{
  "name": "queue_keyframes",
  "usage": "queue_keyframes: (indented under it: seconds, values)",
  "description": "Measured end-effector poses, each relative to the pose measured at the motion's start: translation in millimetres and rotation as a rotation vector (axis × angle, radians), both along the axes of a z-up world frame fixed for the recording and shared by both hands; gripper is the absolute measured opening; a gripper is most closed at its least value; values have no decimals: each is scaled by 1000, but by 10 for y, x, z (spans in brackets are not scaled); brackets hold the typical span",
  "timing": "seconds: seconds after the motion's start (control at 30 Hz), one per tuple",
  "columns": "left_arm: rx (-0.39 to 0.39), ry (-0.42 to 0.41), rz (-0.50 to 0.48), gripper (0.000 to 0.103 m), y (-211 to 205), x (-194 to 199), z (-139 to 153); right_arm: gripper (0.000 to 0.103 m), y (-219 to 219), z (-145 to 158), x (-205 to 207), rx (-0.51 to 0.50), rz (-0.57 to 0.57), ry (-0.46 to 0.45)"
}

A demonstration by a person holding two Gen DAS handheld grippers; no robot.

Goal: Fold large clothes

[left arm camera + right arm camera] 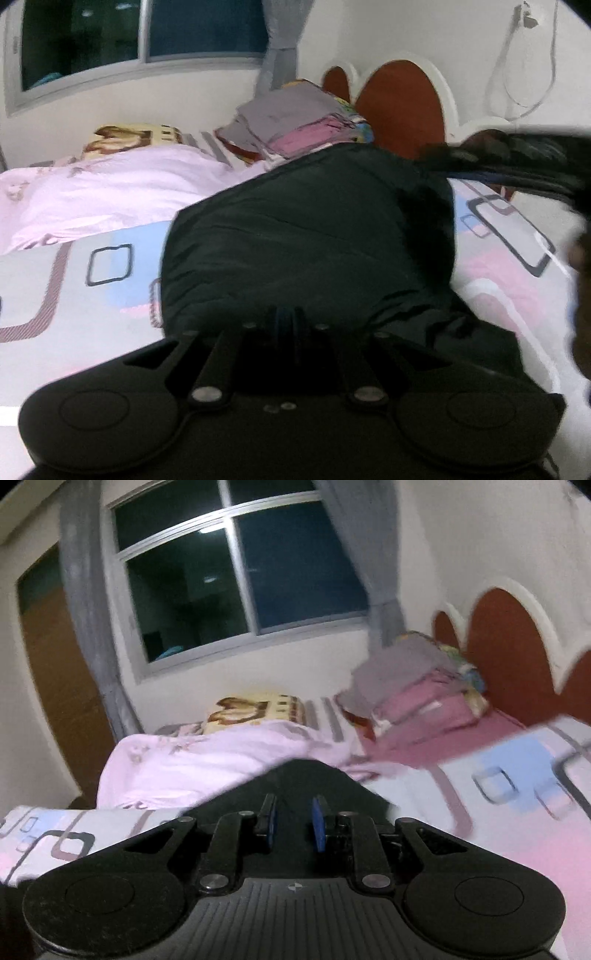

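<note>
Bedroom scene, two wrist views. A bed [74,314] under a patterned sheet of pink, blue and grey rounded squares carries the work; behind it stand a white wall, a dark window [229,587] with a grey curtain [354,554], and a headboard [402,110] of red-brown lobes edged in white. A wooden door [55,686] shows at far left in the right wrist view.

On the bed's far side lie a pale pink cloth [110,192], a yellow printed pillow [251,710] and a stack of folded clothes [295,118] — grey on top, pink beneath — near the headboard. Bare sheet lies open to either side of the dark garment [310,236], a large black piece spread mid-bed, its far edge touching the pink cloth.

The left claw [286,321] is closed — its fingers meet on the garment's near edge, and the fabric rises directly from them. The right claw [294,821] has its blue pads [318,825] parted by a narrow gap with no fabric between them; the dark garment lies just beyond and below its tips. In the left wrist view the right claw appears as a dark blur at upper right, above the garment's far corner.
</note>
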State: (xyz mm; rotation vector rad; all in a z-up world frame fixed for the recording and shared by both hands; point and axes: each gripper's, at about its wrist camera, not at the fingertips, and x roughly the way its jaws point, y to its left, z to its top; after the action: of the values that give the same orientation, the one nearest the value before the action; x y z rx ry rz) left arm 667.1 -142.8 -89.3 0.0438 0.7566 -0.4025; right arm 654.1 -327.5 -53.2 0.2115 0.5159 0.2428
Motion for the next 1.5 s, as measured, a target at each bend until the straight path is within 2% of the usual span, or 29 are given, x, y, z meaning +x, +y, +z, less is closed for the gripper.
queue_keyframes:
  seconds: [0.07, 0.13, 0.23, 0.37, 0.47, 0.57, 0.8, 0.97, 1.07, 1.1, 1.13, 1.17, 1.23, 1.33, 1.4, 1.5]
  values:
    - [-29, -34, 32, 8, 79, 87, 125, 20, 185, -198, 309, -98, 29, 117]
    - [-48, -37, 83, 7, 147, 284, 169, 19, 233, -467, 488, -125, 38, 197]
    - [-17, 25, 59, 6, 22, 592, -67, 19, 148, -854, 537, -97, 3, 224]
    - [86, -64, 88, 6, -271, 547, -371, 18, 6, -1202, 472, -9, -40, 157]
    - [66, -93, 116, 6, -278, 508, -506, 18, -19, -1308, 411, -22, -49, 85]
    - [63, -111, 120, 5, -341, 482, -572, 17, -54, -1436, 375, 28, -75, 22]
    - [104, -123, 106, 5, -419, 503, -543, 17, -11, -1413, 371, 2, -81, 14]
    - [180, -117, 64, 5, -497, 483, -439, 17, 58, -1309, 385, -75, -62, 55]
    - [152, -108, 62, 6, -388, 304, -188, 17, 54, -1087, 183, -110, -64, 62]
    - [130, -113, 60, 9, -350, 202, -109, 18, 36, -1003, 62, -104, -68, 54]
    - [91, -119, 50, 19, -291, 60, -24, 18, 14, -947, -56, -91, -68, 53]
    - [74, -116, 45, 21, -260, -48, 11, 18, -18, -906, -187, -73, -69, 53]
    - [56, -94, 27, 20, -225, -238, 12, 18, -63, -898, -390, -63, -81, 64]
    - [77, -104, 6, 20, -196, -463, -54, 18, -104, -986, -572, -71, -95, 96]
    - [64, -99, 3, 20, -163, -493, -144, 18, -157, -1101, -646, -26, -108, 100]
    - [99, -159, 0, 21, -238, -514, -353, 17, -79, -1271, -664, -45, -129, 63]
